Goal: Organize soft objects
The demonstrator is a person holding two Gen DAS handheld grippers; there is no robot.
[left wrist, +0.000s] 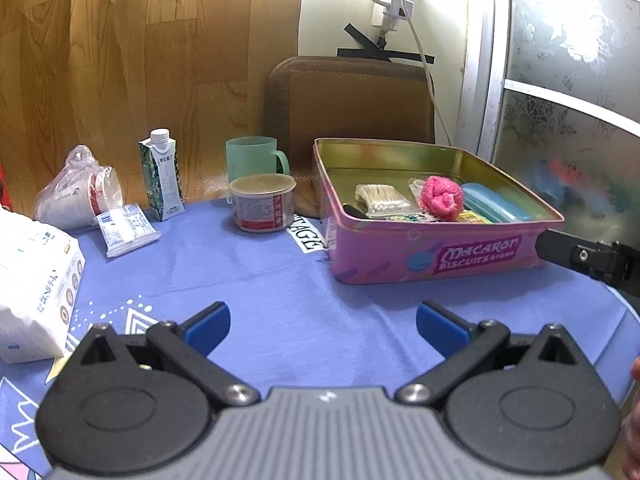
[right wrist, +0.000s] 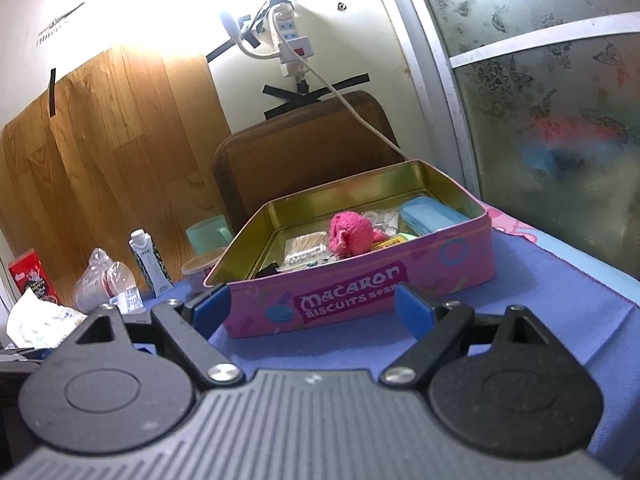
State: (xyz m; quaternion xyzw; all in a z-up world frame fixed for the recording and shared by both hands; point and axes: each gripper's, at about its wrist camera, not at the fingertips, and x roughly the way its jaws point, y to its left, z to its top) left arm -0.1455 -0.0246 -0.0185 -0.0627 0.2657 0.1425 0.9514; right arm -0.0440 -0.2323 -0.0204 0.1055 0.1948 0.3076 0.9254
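Pink biscuit tin (left wrist: 432, 256) is sitting lidless on the blue-clothed surface (left wrist: 280, 292). Lying inside the tin: blue case (left wrist: 494, 202) along its right wall, pink knitted soft bundle (left wrist: 442, 196) at centre, pack of cotton swabs (left wrist: 380, 198) left of the bundle. Left of the tin: green mug (left wrist: 254, 158), lidded tub (left wrist: 262, 202), milk carton (left wrist: 162, 174). Left hand-held gripper (left wrist: 322, 326) is hovering released in front of the tin, holding nothing; right hand-held gripper (right wrist: 312, 306) likewise released, nearing the tin's front wall.
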